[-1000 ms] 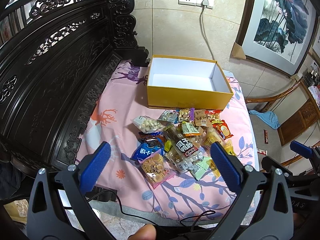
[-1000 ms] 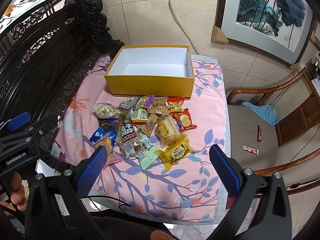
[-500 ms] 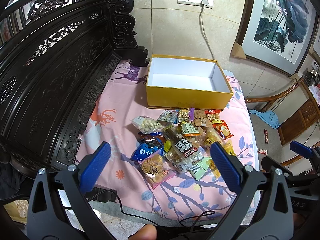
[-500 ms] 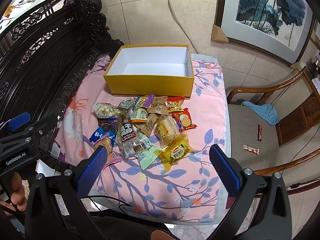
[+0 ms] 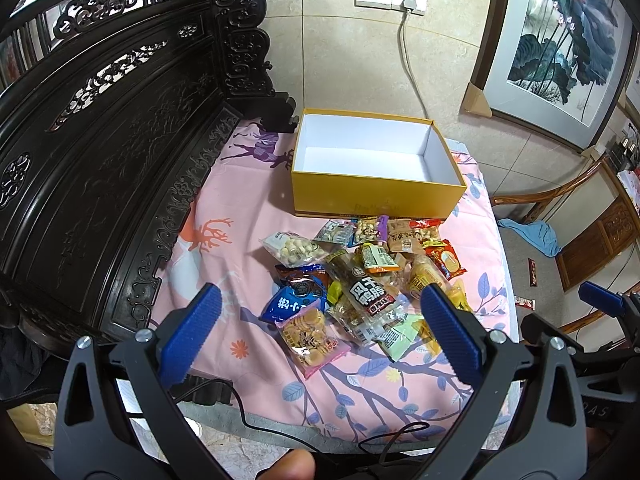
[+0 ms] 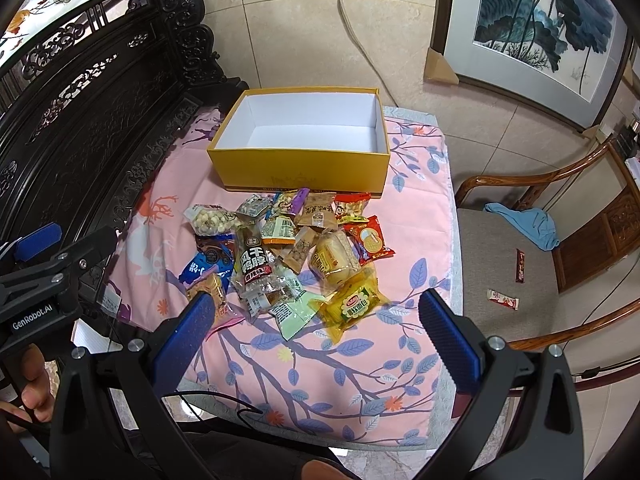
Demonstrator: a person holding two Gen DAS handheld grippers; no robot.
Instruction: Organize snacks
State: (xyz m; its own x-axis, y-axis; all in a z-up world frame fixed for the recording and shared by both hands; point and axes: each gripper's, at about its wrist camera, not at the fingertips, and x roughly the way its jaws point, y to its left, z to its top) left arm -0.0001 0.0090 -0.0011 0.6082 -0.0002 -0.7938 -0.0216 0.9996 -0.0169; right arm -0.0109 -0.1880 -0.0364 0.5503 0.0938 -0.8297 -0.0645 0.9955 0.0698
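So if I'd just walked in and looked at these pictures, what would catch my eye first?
Probably the heap of snack packets in bright wrappers, piled in the middle of the pink patterned cloth. Just behind it stands an open yellow box with a bare white inside, nothing in it yet. In the foreground, the blue-padded left gripper and right gripper are both open and hold nothing.

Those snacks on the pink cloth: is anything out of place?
Yes. Two small wrapped snacks lie on the chair seat, away from the snack heap. The yellow box is empty.
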